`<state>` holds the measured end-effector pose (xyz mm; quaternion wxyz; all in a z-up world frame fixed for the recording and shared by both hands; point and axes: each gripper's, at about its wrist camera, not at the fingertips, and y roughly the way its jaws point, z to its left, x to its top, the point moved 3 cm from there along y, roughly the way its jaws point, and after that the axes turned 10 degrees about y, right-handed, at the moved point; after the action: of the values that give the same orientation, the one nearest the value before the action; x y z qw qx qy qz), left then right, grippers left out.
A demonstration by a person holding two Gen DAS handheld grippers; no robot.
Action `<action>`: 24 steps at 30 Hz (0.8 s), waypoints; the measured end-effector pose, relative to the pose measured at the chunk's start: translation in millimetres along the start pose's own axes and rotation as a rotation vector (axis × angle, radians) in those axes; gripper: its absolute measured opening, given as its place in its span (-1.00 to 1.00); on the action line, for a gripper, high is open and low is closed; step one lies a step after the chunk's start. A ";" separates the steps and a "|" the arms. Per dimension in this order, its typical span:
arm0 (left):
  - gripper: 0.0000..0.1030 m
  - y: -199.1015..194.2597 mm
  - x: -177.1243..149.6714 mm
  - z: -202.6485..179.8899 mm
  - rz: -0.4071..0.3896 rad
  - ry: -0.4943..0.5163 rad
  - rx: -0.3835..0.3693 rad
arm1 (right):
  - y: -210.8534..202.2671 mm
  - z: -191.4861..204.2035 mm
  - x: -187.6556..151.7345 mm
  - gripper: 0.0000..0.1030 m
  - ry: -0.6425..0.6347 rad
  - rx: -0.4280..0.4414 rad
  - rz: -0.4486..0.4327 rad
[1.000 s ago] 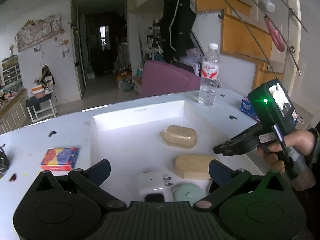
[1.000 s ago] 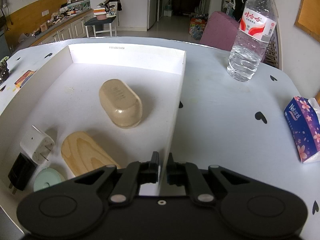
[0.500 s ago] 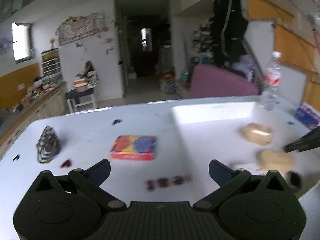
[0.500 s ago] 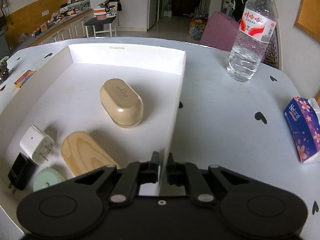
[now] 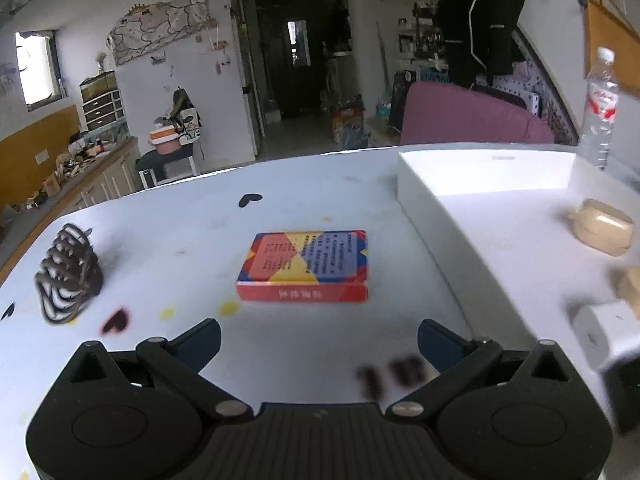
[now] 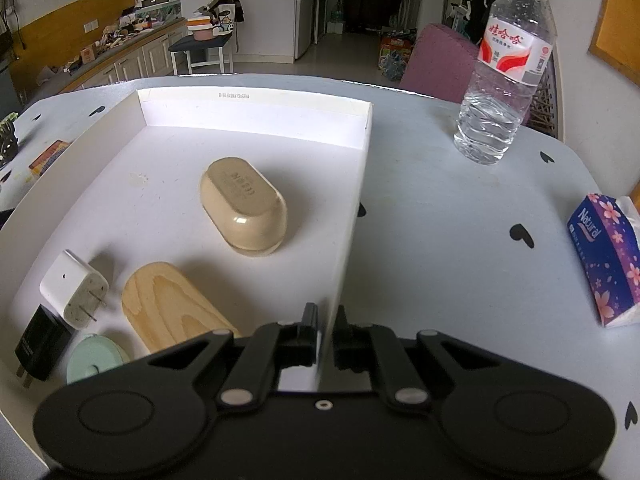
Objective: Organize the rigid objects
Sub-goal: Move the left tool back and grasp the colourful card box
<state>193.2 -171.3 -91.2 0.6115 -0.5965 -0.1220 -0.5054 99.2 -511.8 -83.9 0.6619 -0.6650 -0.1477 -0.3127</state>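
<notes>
The white tray [image 6: 352, 216] serves as the landmark on the pale table [image 6: 460, 216], which is dotted with small black hearts. The right gripper [image 6: 325, 328] is clamped on the tray's near right wall, one finger inside the wall and one outside, with the thin card edge pinched between them. Inside the tray, a beige oval case [image 6: 244, 204] lies near the middle; nearer the camera sits a light wooden oval piece [image 6: 172, 308], and to its left a white plug adapter [image 6: 74, 294] rests with its prongs facing out. A black adapter [image 6: 38, 342] and a pale green round thing [image 6: 94, 360] sit in the tray's near left corner. Outside the tray to its right stand a clear water bottle [image 6: 504, 76] and, nearer the table edge, a purple tissue pack [image 6: 606, 268]. The left gripper [image 5: 318, 338] has its jaws spread wide with nothing between them, and hangs over the table to the left of the tray, facing a red, blue and yellow card box [image 5: 306, 266] that lies flat there (this view is somewhat blurred towards the tray). Further left of that box rests a dark claw hair clip [image 5: 68, 274].
</notes>
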 end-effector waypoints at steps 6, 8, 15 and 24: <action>1.00 31.0 7.6 5.7 -0.001 -0.020 -0.012 | 0.7 0.1 -1.1 -0.84 -0.002 0.002 -0.001; 1.00 36.1 11.1 6.6 -0.009 -0.017 -0.008 | 0.4 0.4 -1.3 -0.84 -0.001 0.002 -0.001; 0.98 49.7 23.3 8.0 -0.009 0.007 0.059 | 1.4 0.7 -1.2 -0.83 -0.004 0.002 -0.002; 0.76 44.6 22.9 3.3 -0.012 -0.036 0.071 | 1.3 2.0 -1.9 -0.82 -0.006 0.001 -0.003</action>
<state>239.3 -189.2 -100.1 0.6270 -0.5825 -0.1545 -0.4936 98.9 -509.6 -86.0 0.6614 -0.6654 -0.1508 -0.3115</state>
